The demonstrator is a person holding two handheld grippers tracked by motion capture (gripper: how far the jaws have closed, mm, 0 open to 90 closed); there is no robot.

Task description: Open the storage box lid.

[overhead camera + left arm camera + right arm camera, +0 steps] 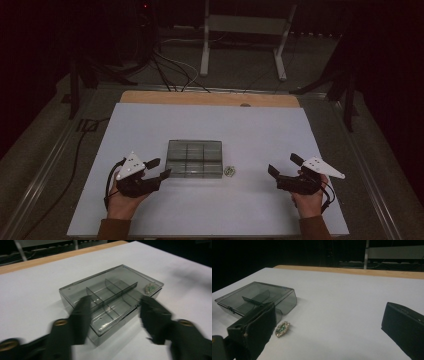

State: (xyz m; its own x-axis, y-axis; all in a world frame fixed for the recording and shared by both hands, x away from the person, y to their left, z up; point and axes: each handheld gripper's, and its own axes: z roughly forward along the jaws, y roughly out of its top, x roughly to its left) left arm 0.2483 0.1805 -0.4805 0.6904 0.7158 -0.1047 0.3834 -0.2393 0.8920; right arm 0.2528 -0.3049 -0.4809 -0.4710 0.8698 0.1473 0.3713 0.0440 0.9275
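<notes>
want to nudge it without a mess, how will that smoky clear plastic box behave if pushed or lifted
The plastic box looks thin-walled and its compartments empty, so probably light. It lies low and flat on the smooth white table, so likely to slide rather than tip. Its glossy walls may be slippery for the left gripper.

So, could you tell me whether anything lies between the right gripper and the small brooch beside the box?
Nothing visible does. The brooch lies on bare white table just right of the clear compartment box, and the right gripper, jaws open, faces it across open surface.
</notes>
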